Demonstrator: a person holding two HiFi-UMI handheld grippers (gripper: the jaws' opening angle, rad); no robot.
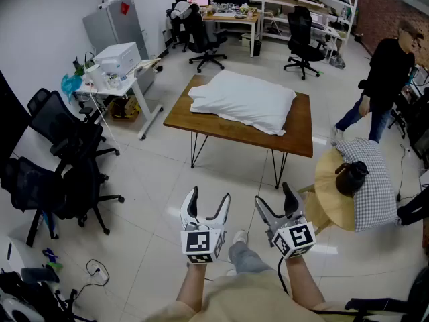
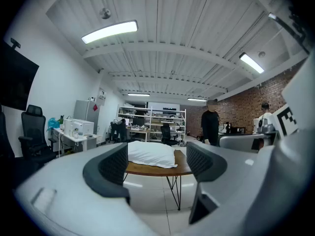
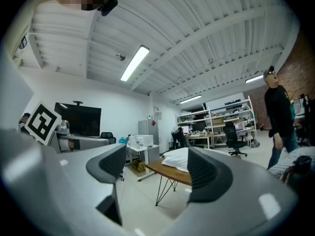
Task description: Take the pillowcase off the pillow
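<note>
Both pairs of tongs are held out side by side at waist height. The left tongs (image 1: 208,204) and the right tongs (image 1: 275,202) each stand with jaws apart and nothing between them.

The pillow (image 1: 242,100), still in its white pillowcase (image 2: 150,154), lies straight ahead and well apart from them on the wooden surface (image 1: 299,125). It covers the far left part of the top. Its long axis runs left to right, across the line of approach, and its near long edge faces the tongs. It sits about midway between the two, so I judge neither hand the nearer.

Only open floor lies between them and it. A small round table (image 1: 330,188) with a checked cloth (image 1: 375,180) stands near on the right, close beside the right arm's path. Black office chairs (image 1: 64,159) stand off to the left. A person in dark clothes (image 1: 383,79) stands beyond the right end of the surface.
</note>
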